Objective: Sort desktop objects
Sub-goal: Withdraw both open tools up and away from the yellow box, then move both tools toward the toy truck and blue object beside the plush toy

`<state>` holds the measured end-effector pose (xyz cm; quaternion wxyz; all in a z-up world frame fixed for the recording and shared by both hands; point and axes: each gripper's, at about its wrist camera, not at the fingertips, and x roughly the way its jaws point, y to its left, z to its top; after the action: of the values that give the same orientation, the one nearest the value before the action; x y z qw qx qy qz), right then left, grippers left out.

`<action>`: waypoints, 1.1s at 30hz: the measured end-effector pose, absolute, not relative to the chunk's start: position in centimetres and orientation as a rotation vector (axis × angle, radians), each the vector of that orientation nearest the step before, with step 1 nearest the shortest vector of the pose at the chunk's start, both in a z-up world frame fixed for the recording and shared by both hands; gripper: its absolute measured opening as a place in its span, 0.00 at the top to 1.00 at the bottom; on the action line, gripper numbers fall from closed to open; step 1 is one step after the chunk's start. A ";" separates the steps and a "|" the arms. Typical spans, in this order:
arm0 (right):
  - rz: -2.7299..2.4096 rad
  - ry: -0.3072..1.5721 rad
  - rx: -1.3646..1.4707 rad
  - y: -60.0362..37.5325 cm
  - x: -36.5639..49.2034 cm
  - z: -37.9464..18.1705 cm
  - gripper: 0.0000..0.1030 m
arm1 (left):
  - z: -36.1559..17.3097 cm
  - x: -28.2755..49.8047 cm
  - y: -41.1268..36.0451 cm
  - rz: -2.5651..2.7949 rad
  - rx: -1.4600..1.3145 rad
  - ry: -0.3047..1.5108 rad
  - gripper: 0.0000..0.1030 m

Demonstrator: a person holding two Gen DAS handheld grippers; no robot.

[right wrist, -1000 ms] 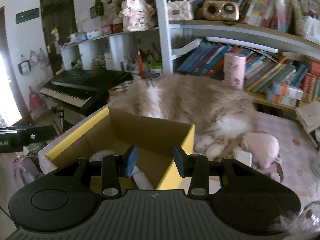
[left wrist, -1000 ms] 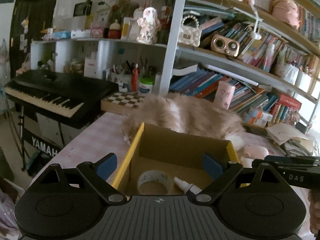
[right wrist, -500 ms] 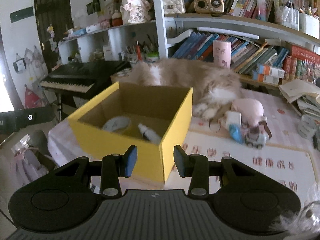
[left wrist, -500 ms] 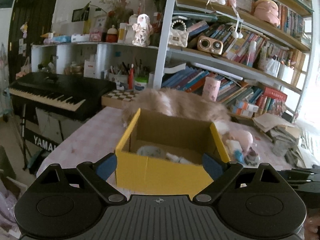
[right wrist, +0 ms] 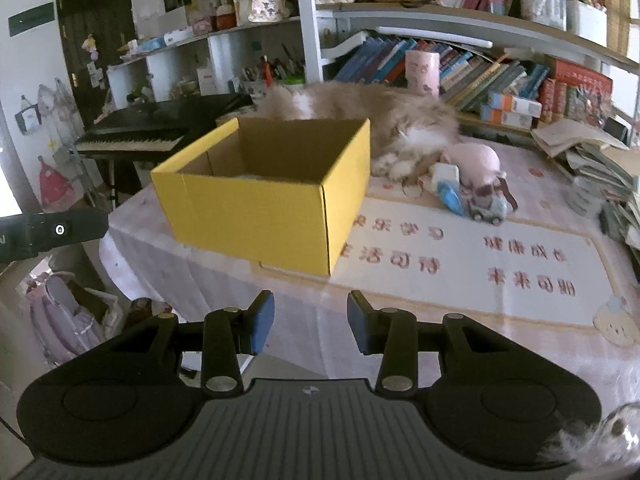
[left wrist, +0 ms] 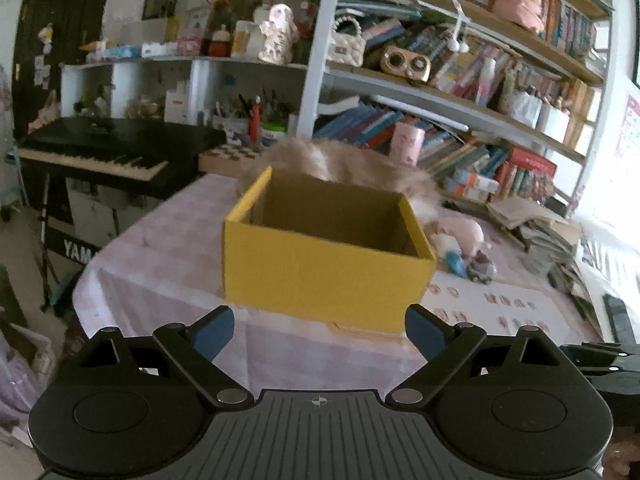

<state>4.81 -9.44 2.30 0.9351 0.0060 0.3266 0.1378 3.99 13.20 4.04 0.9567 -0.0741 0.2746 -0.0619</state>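
A yellow cardboard box (left wrist: 320, 268) (right wrist: 256, 212) stands open on the table's left part; its contents are hidden from here. My left gripper (left wrist: 319, 330) is open and empty, pulled back in front of the box at the table's near edge. My right gripper (right wrist: 311, 322) is open with a narrower gap, empty, off the table's front edge. To the right of the box lie a blue object (right wrist: 450, 198), a small toy car (right wrist: 486, 208), a white block (right wrist: 446, 172) and a pink plush (right wrist: 476, 160).
A fluffy cat (right wrist: 360, 112) lies behind the box. A printed mat (right wrist: 480, 256) covers the table's right part. Piled books and papers (right wrist: 592, 160) sit at the right edge. A keyboard piano (left wrist: 104, 156) stands left of the table. Crowded shelves (left wrist: 440, 80) rise behind.
Both grippers have drawn back and away from the box. One second ago they hung over it, with a tape roll and a small bottle visible inside; now the whole box shows from outside.
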 end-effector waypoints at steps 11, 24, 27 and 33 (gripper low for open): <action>0.175 0.708 -0.001 -10.7 2.1 0.4 0.53 | 2.0 3.5 10.1 -0.231 -0.138 0.654 0.08; 0.062 0.746 0.052 -14.0 1.6 -0.3 0.48 | 0.9 4.6 5.9 -0.346 -0.098 0.710 0.08; 0.050 0.751 0.047 -14.8 1.9 -0.4 0.48 | 0.7 5.2 4.8 -0.360 -0.093 0.720 0.08; 0.033 0.764 0.055 -17.0 2.7 -0.3 0.46 | 1.0 6.5 1.9 -0.395 -0.072 0.715 0.08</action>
<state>2.66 -17.01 -0.29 0.9275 0.0266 0.3725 0.0163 6.54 1.91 0.99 0.9171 -0.0350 0.3475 -0.1922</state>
